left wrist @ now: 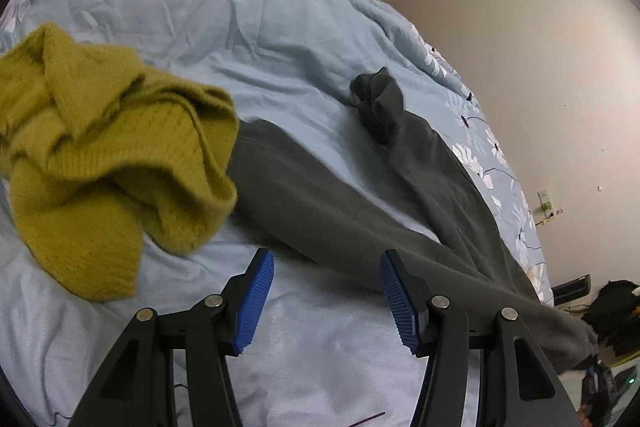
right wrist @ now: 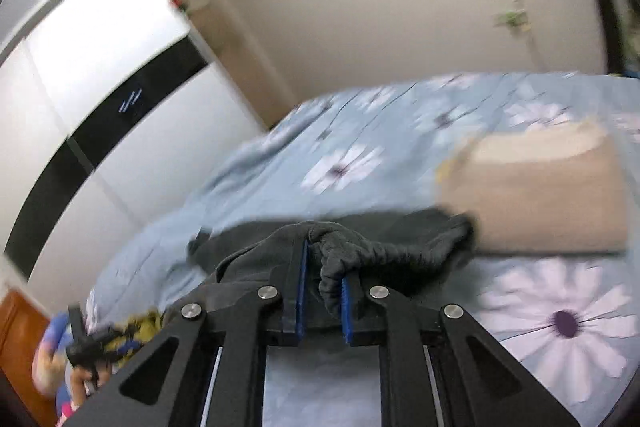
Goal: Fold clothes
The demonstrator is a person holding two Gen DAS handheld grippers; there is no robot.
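Dark grey trousers (left wrist: 360,203) lie stretched across the light blue floral bedspread (left wrist: 208,27), their far end bunched up. My left gripper (left wrist: 326,301) is open and empty just above the bed, beside the trousers' near leg. A mustard yellow knit sweater (left wrist: 104,155) lies crumpled to its left. In the right wrist view my right gripper (right wrist: 323,291) is shut on the trousers' gathered waistband (right wrist: 360,251) and holds it above the bedspread (right wrist: 360,131).
A folded beige garment (right wrist: 540,195) lies on the bed just past the waistband, at the right. A white wardrobe (right wrist: 100,87) stands left of the bed. Dark items (left wrist: 612,307) lie on the floor beyond the bed's right edge.
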